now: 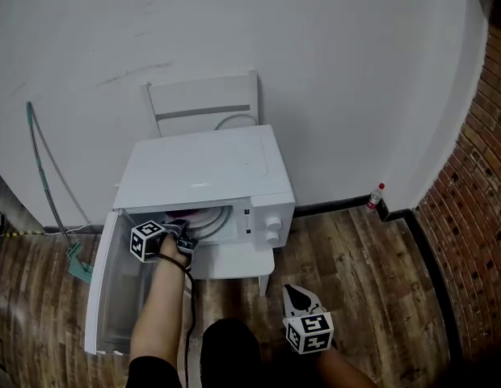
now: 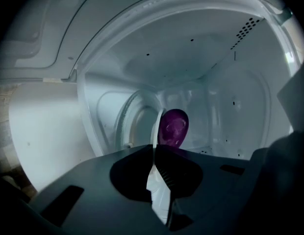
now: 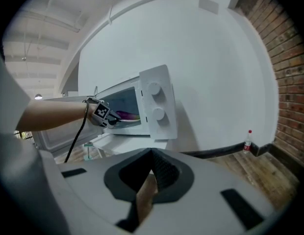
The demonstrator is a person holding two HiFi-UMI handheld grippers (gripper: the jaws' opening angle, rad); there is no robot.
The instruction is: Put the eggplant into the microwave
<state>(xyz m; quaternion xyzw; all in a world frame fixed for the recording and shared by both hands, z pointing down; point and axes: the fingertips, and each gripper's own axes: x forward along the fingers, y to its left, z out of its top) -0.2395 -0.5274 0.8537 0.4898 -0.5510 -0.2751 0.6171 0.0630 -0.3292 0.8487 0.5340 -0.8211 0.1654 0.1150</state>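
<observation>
The white microwave [image 1: 206,168] stood on a small white table [image 1: 234,261] against the wall, its door [image 1: 105,297] swung wide open to the left in the head view. The left gripper [image 2: 154,149] reached into the open cavity, and its own view showed its jaws closed, tips together with nothing clamped between them. The eggplant [image 2: 172,126] was already inside the microwave, a glossy purple shape lying just beyond those closed tips and slightly to their right, towards the back wall of the cavity. Whether the tips actually touched it could not be told from that view. From the right gripper view the eggplant showed as a purple streak stretched across the cavity floor directly ahead of the left gripper, behind the panel with the two knobs [image 3: 156,102]. In the head view the rim of the round plate [image 1: 212,219] inside the cavity showed just past the left gripper. The right gripper [image 3: 151,153] was held well back from the microwave, low over the wooden floor [image 1: 355,249], and its jaws were also together at the tips with nothing in them. A small bottle [image 1: 376,196] with a red cap stood on the floor by the corner where the white wall met the brick wall [image 1: 477,176].
</observation>
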